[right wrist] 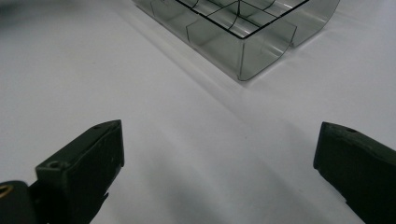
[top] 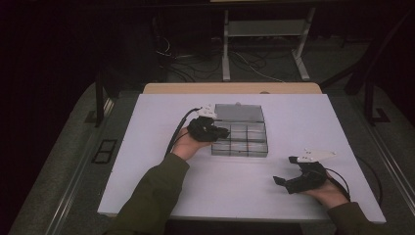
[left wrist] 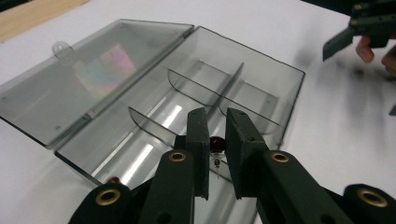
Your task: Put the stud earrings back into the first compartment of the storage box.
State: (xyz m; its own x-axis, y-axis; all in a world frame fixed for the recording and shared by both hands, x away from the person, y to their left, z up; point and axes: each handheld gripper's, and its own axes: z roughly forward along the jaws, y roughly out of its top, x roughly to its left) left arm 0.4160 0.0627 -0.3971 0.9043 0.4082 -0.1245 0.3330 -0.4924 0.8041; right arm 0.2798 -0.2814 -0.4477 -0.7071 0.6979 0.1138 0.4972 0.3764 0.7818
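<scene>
A clear grey compartment box [top: 240, 139] lies mid-table, its lid [top: 238, 112] folded open at the back. My left gripper [top: 222, 132] hovers over the box's left side. In the left gripper view its jaws [left wrist: 215, 114] stand close together, shut on a small dark red bead [left wrist: 215, 143] with a thin metal pin hanging from it, above the divided compartments [left wrist: 205, 88]. Another small red piece [left wrist: 113, 179] peeks out low beside the jaws. My right gripper [top: 281, 181] rests near the table's front right, open [right wrist: 219, 135], nothing between its fingers, facing the box's corner [right wrist: 243, 46].
The white table top [top: 147, 147] spreads wide around the box. Beyond its far wooden edge [top: 230, 88] are a metal stand and loose cables on the dark floor. The right hand and its gripper [left wrist: 359, 30] show at the far right in the left gripper view.
</scene>
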